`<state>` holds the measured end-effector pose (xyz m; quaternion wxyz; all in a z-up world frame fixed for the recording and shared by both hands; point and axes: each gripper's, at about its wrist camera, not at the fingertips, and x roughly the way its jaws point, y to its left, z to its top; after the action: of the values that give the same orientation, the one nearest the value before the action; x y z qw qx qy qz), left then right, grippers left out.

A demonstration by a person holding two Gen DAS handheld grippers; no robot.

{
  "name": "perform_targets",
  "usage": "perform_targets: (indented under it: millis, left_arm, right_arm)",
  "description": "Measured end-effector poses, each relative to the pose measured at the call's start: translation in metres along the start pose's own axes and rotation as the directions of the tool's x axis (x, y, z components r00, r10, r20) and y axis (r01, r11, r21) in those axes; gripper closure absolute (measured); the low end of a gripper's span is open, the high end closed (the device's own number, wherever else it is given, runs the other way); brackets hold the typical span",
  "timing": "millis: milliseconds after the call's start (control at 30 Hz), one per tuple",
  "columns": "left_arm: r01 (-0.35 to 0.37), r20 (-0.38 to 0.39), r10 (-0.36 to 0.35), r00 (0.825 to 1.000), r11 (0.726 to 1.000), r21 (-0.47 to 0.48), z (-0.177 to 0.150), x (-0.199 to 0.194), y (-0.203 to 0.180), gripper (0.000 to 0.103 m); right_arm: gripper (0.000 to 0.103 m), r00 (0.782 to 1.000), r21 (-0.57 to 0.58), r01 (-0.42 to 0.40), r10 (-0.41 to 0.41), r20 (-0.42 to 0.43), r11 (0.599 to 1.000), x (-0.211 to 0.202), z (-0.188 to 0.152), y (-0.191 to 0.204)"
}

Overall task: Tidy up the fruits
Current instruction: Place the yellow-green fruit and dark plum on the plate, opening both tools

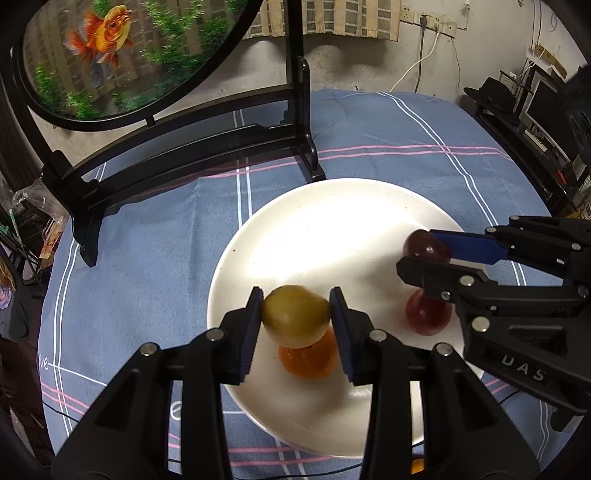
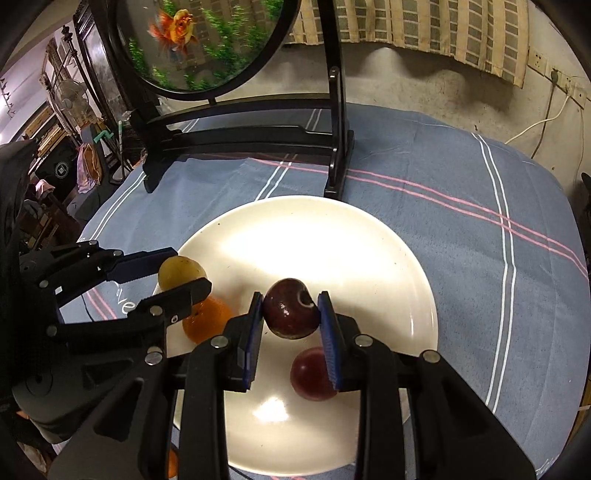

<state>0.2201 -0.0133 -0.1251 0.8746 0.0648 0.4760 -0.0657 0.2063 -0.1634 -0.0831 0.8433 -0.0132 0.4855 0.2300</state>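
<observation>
Your left gripper (image 1: 296,320) is clamped on a yellow-green fruit (image 1: 295,315), its blue pads pressed against both sides, low in the centre of the left wrist view and above the white plate (image 1: 332,206). Directly beneath that fruit an orange fruit (image 1: 308,360) lies on the plate, partly hidden by it. Your right gripper (image 2: 291,314) is closed on a dark red fruit (image 2: 291,308), held between its blue pads at the lower middle of the right wrist view, also over the plate. Below it in that frame a second red fruit (image 2: 310,373) rests on the plate, its right side covered by one finger. In the left wrist view the right gripper comes in from the right edge with its red fruit at its tips. The plate sits on a blue cloth (image 1: 369,129) with white and pink stripes. Behind the plate, in the upper left of both frames, a black wooden stand (image 1: 184,147) carries a round panel (image 1: 122,48) painted with a goldfish and green plants. White cables and wall sockets (image 1: 436,24) show at the upper right of the left wrist view.
</observation>
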Motion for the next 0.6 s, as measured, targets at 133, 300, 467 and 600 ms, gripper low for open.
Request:
perform_targets:
  millis: [133,300,467,600]
  left_arm:
    - [-0.001,-0.008,0.001,1.0,1.0,0.005,0.001,0.005,-0.003,0.066]
    - [-0.004,-0.017,0.004,1.0,1.0,0.008,0.002,0.01,-0.003,0.066]
    - [-0.01,-0.029,0.011,1.0,1.0,0.009,0.003,0.016,-0.003,0.065]
    - [-0.01,-0.034,0.011,0.999,1.0,0.004,0.004,0.019,-0.002,0.061]
  right_arm:
    - [0.073,1.0,0.006,0.002,-0.002,-0.007,1.0,0.005,0.004,-0.003]
    - [0.073,1.0,0.008,0.006,-0.006,-0.02,1.0,0.012,0.006,-0.006]
    - [0.073,0.999,0.03,-0.022,0.024,-0.042,0.999,0.018,0.008,-0.012]
    - [0.068,0.999,0.046,-0.001,0.003,-0.048,0.999,0.018,0.009,-0.015]
